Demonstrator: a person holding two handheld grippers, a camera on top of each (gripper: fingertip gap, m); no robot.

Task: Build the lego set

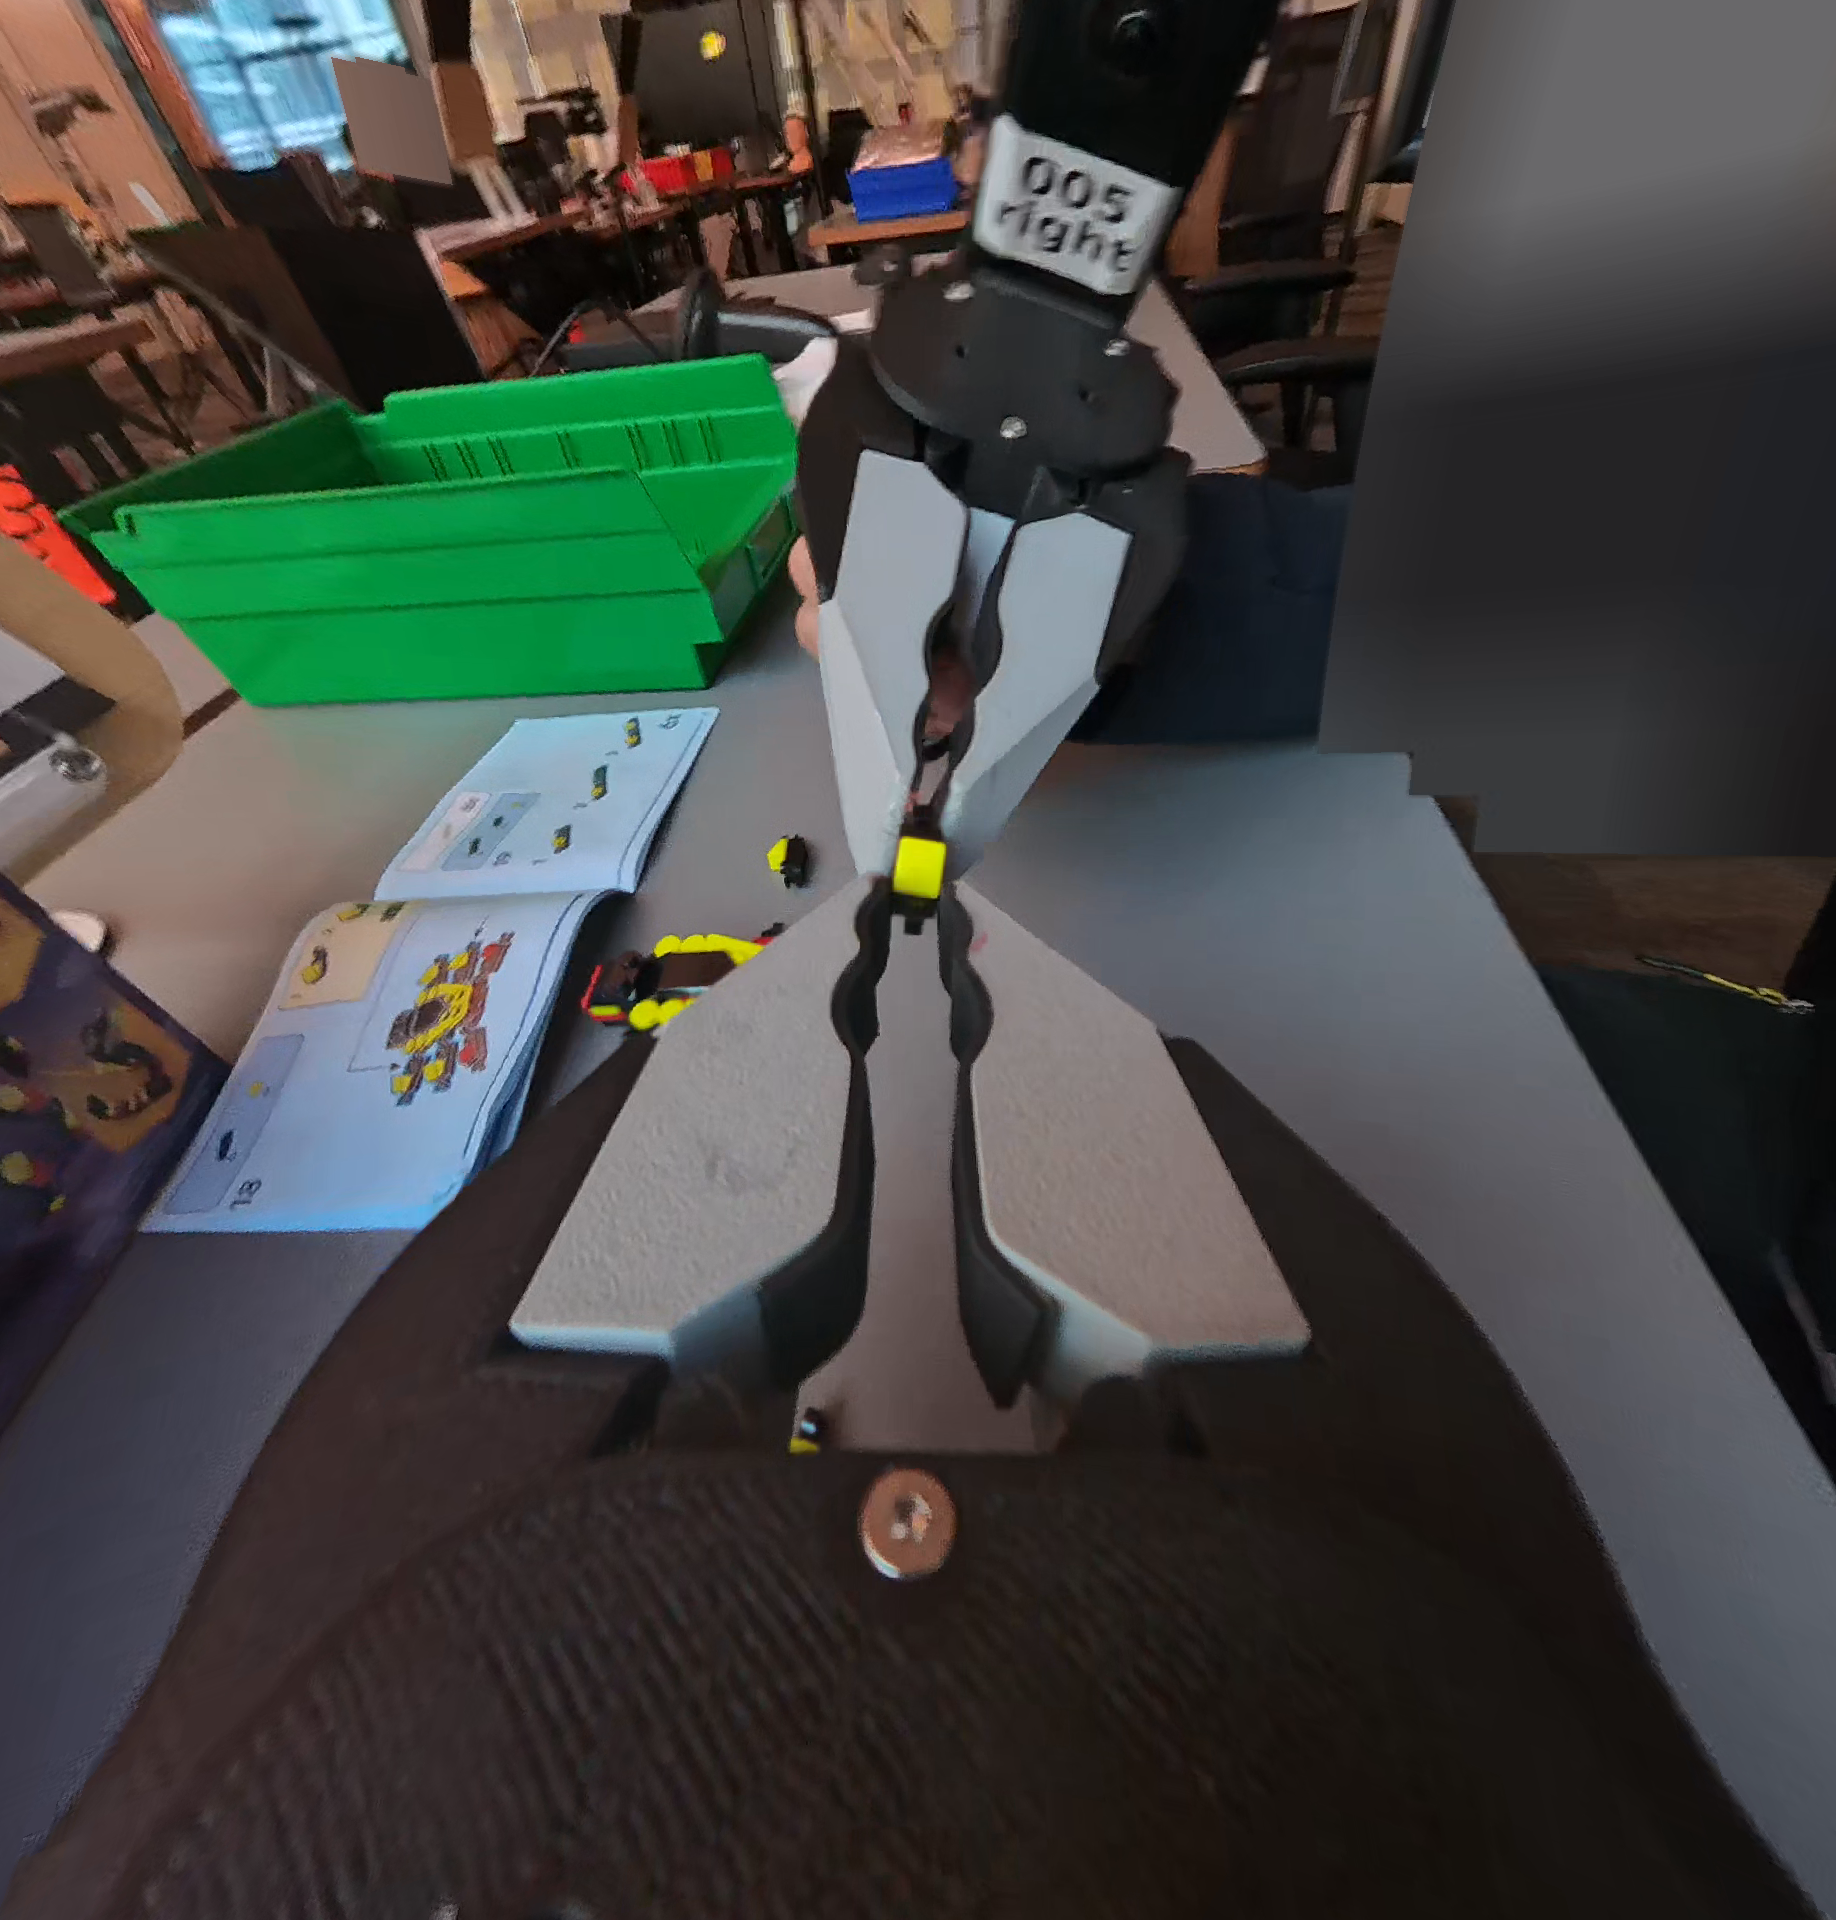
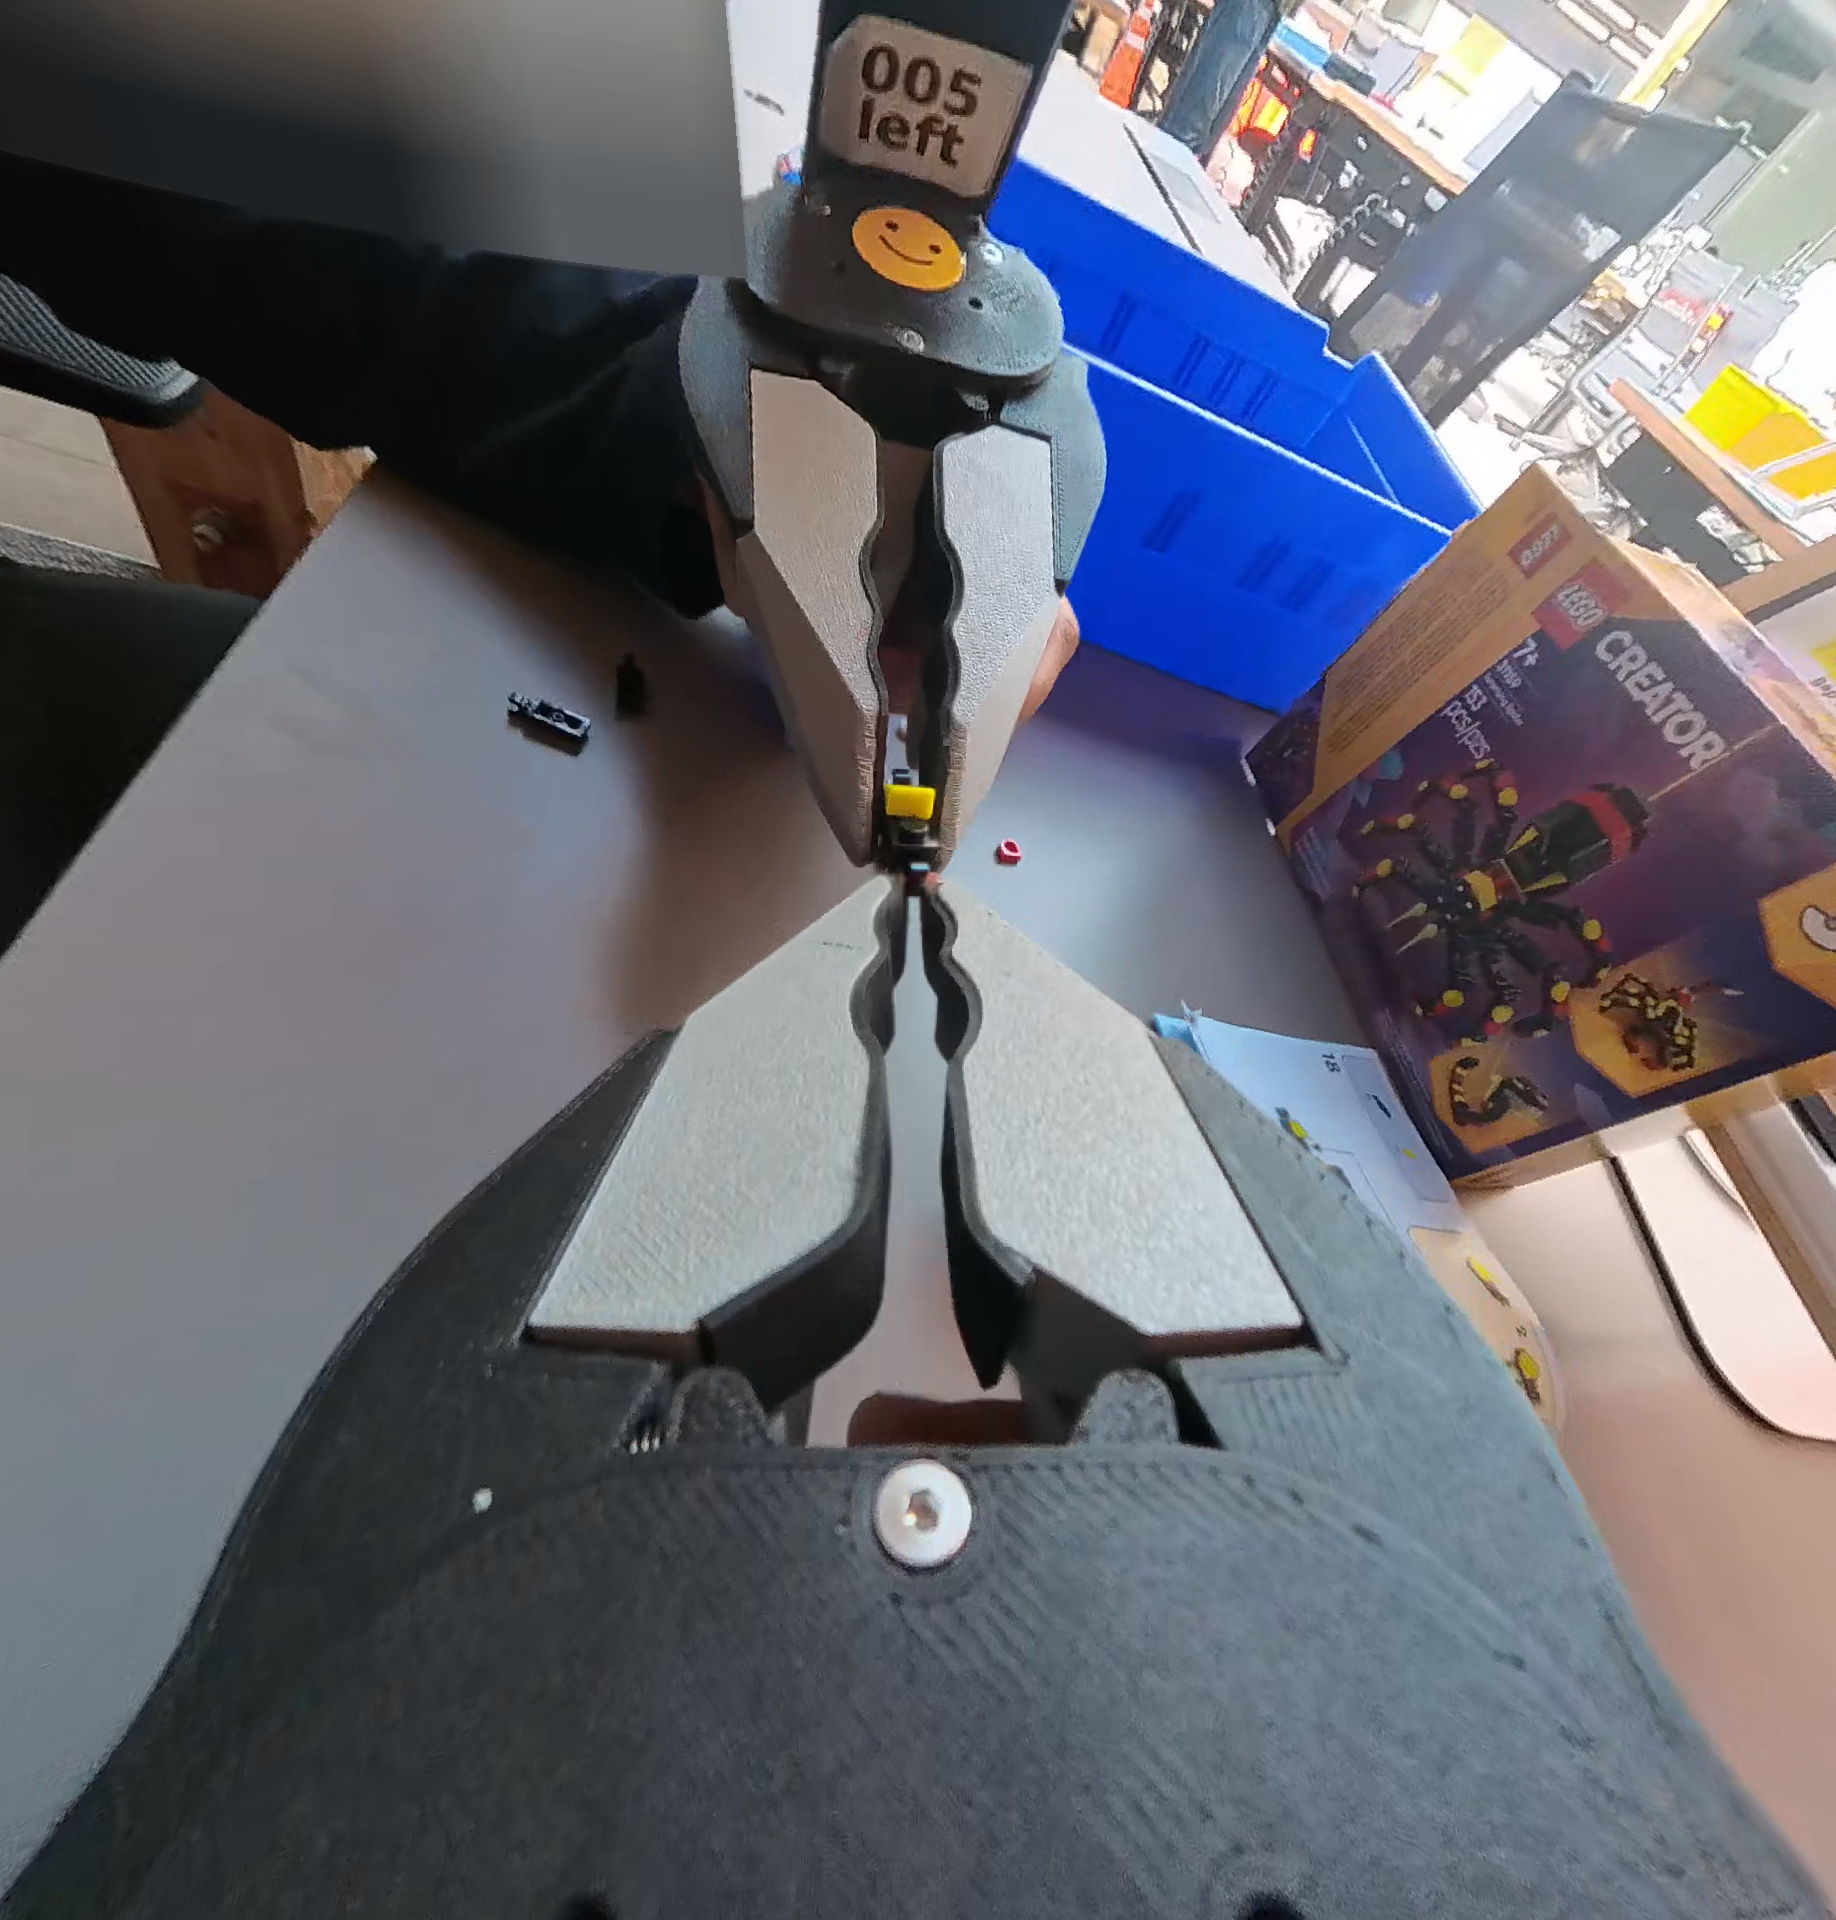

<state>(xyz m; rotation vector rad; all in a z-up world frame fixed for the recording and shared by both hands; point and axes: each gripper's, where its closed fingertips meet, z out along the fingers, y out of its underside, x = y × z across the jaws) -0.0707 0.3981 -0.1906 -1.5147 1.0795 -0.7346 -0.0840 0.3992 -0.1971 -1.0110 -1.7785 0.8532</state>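
In the left wrist view, we see the left gripper (image 1: 906, 914) rising from the bottom of the frame to its centre, its jaws nearly closed on a small piece made of yellow and black parts (image 1: 916, 871). Directly beyond it, the right gripper (image 1: 922, 821) descends from the upper centre and meets the same piece tip to tip. Both tools are clenched; we judge that each pinches one end of the small assembly, though where the parts join is hidden between the fingertips.

The relation that governs the coming move is this: the two grippers face each other along one line, running bottom to top through the frame centre, and the piece's long axis lies along that line. We judge that any pressing or pulling must act along this axis; a sideways load could make the piece slip.

In the right wrist view the arrangement is mirrored: the right gripper (image 2: 912, 894) below, the left gripper (image 2: 909, 831) above, the yellow part (image 2: 910, 800) within the left tool's tips.

Farther off, at left centre of the left wrist view, lie the partly built model (image 1: 675, 977), a loose yellow and black piece (image 1: 789, 858) and the open instruction booklet (image 1: 457, 956) on the grey table (image 1: 1257, 935). A green bin (image 1: 457, 561) stands beyond. In the right wrist view a red piece (image 2: 1010, 852) sits right of centre, black pieces (image 2: 550, 719) left, the set's box (image 2: 1579, 862) at right.
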